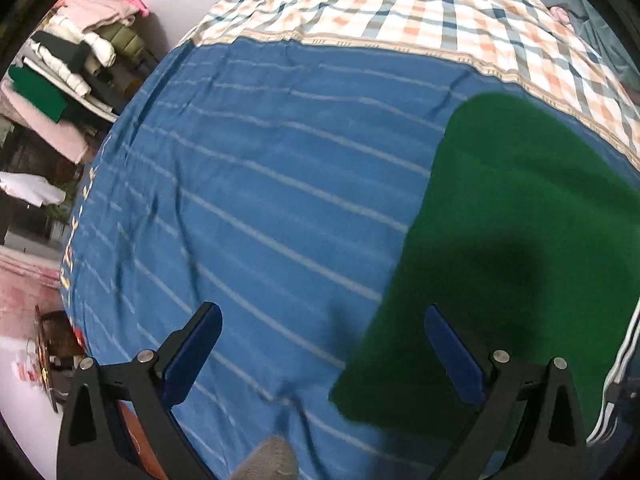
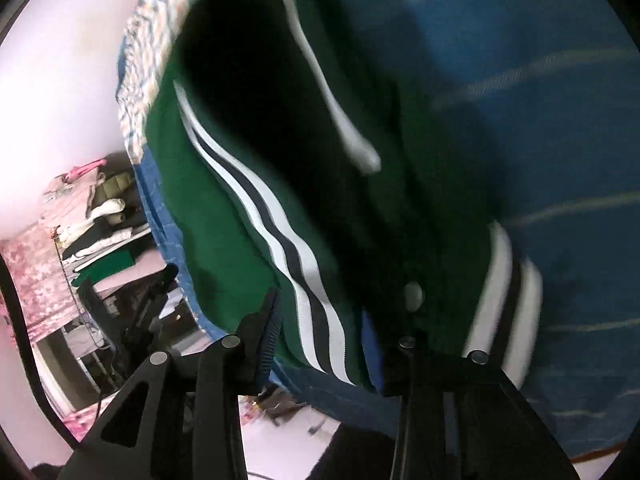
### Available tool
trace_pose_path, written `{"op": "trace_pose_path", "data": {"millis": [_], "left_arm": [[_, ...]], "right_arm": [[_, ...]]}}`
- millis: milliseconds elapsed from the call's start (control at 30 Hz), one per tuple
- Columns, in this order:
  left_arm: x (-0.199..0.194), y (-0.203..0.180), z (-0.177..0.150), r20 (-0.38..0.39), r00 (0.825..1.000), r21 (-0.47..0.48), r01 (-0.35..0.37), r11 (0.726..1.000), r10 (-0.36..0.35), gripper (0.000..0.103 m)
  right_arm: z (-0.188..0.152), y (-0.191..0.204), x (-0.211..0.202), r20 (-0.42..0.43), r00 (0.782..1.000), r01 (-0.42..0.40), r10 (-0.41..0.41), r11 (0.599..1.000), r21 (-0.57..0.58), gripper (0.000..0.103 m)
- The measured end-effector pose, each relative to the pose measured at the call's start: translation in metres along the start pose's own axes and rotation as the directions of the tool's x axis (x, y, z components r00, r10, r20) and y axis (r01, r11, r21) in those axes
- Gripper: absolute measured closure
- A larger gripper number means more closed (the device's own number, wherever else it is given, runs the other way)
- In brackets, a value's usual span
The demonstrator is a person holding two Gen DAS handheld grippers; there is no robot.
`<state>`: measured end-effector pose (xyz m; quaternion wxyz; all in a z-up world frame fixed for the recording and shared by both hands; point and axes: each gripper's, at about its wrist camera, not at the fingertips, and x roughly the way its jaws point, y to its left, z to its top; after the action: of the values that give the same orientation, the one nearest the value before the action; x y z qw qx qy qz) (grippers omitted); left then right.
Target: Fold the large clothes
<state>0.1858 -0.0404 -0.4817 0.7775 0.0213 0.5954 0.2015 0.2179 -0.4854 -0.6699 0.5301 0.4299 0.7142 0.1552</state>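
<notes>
**Q:** On the sheet (image 1: 260, 180), left wrist view: where is the jacket, and how does the left claw stand?

**A:** The jacket (image 1: 520, 240) lies as a flat green panel on the sheet's right part, with a striped rib at the sheet's lower right edge. The left gripper (image 1: 326, 356) hangs above the sheet with its jaws wide and nothing between them. One finger is over bare sheet, the other over the jacket's near edge.

**Q:** Right wrist view?

**A:** The right gripper (image 2: 324, 320) has its jaws drawn narrow on the jacket's (image 2: 224, 216) striped hem, which runs between them. That part of the jacket is raised off the sheet (image 2: 560, 140) and its shadowed underside shows. The picture is blurred.

**Q:** Task status?

**A:** Judged as an early stage.
- Done: the jacket is laid out on the sheet and one edge is gripped and lifted.
- Left: no finished fold is visible. The lifted edge is not yet laid over the body, the left gripper has no hold, and the further folds and squaring-up are outstanding.
</notes>
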Motion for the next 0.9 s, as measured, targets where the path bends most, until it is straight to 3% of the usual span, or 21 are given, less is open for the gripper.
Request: {"op": "trace_pose_path", "data": {"millis": [67, 167, 300, 400, 467, 533, 633, 800, 833, 900], "left_arm": [[0.009, -0.005, -0.009, -0.020, 0.999, 0.033, -0.034, 0.999, 0.034, 0.000], [0.024, -0.012, -0.020, -0.050, 0.999, 0.048, -0.018, 0.999, 0.021, 0.000], [0.018, -0.007, -0.012, -0.053, 0.998, 0.033, -0.018, 0.999, 0.020, 0.000], [0.009, 0.004, 0.002, -0.028, 0.999, -0.022, -0.032, 0.999, 0.032, 0.000], [0.013, 0.010, 0.018, -0.026, 0.998, -0.061, -0.057, 0.997, 0.055, 0.000], [0.025, 0.016, 0.042, -0.038, 0.997, -0.105, -0.066, 0.992, 0.062, 0.000], [0.052, 0.016, 0.081, -0.055, 0.996, -0.122, -0.080, 0.989, 0.074, 0.000], [0.078, 0.009, 0.127, -0.049, 0.997, -0.086, -0.067, 0.994, 0.063, 0.000], [0.077, 0.009, 0.130, -0.039, 0.997, -0.078, -0.072, 0.994, 0.069, 0.000], [0.073, 0.009, 0.133, -0.021, 0.998, -0.073, -0.061, 0.995, 0.059, 0.000]], "right_arm": [[-0.004, 0.009, 0.002, 0.031, 0.998, 0.046, -0.045, 0.999, -0.014, 0.101], [-0.019, 0.016, -0.021, 0.128, 0.983, 0.133, -0.130, 0.991, -0.012, 0.101], [-0.010, 0.005, 0.004, -0.015, 0.975, 0.224, -0.224, 0.975, 0.007, 0.099], [0.006, 0.050, -0.013, 0.011, 0.955, 0.294, -0.295, 0.950, -0.103, 0.091], [0.019, 0.098, -0.035, 0.111, 0.932, 0.362, -0.346, 0.908, -0.209, 0.075], [0.035, 0.144, -0.047, 0.179, 0.926, 0.374, -0.334, 0.877, -0.301, 0.055], [0.063, 0.209, -0.033, 0.196, 0.936, 0.351, -0.293, 0.825, -0.442, 0.054], [0.128, 0.298, 0.063, 0.118, 0.942, 0.316, -0.315, 0.714, -0.624, 0.054], [0.137, 0.309, 0.084, 0.098, 0.936, 0.317, -0.339, 0.688, -0.652, 0.054], [0.150, 0.322, 0.124, 0.106, 0.903, 0.362, -0.417, 0.603, -0.711, 0.054]]}}
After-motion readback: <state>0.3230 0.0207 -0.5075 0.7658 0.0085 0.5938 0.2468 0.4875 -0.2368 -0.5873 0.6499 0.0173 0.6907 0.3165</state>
